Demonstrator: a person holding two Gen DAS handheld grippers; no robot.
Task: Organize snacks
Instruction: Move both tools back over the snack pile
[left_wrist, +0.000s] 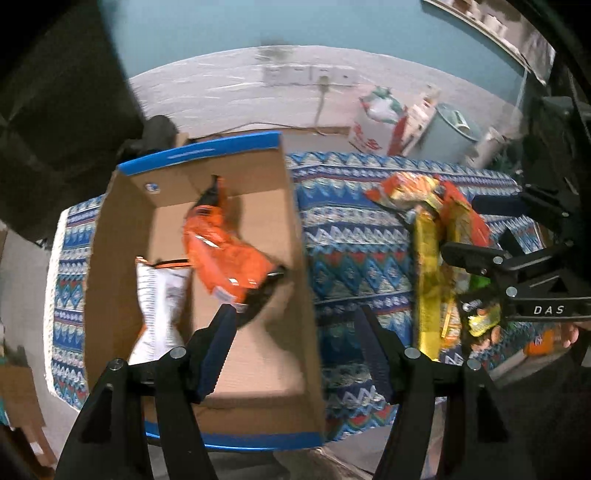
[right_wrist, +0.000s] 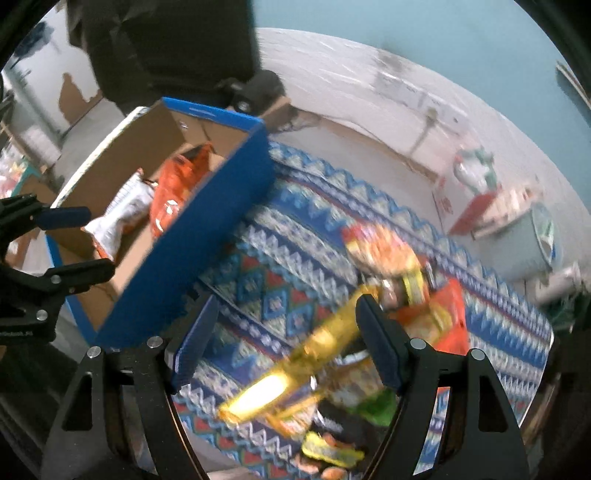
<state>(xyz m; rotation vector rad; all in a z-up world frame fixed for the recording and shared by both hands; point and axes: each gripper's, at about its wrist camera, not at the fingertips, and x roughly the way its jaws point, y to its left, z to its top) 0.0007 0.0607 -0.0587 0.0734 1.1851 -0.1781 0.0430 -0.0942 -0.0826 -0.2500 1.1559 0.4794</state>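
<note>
1. A patterned blue cloth (left_wrist: 354, 236) covered the table.
2. On it stood a cardboard box (left_wrist: 122, 229) with blue edging — inside lay an orange snack bag (left_wrist: 225, 254) and a white one (left_wrist: 159, 306).
3. Well apart, a heap of snack packets (right_wrist: 373, 332) sprawled on the cloth.
4. The left gripper (left_wrist: 295, 347) hung over the box's edge, jaws apart, empty.
5. The right gripper (right_wrist: 284, 339) hovered above the heap — jaws wide, gripping nothing.

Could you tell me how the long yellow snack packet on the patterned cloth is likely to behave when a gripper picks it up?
The yellow packet looks glossy, so probably slippery. It is long and narrow, so gripped at one end it may droop. It lies among other snack bags and could drag them along.
</note>
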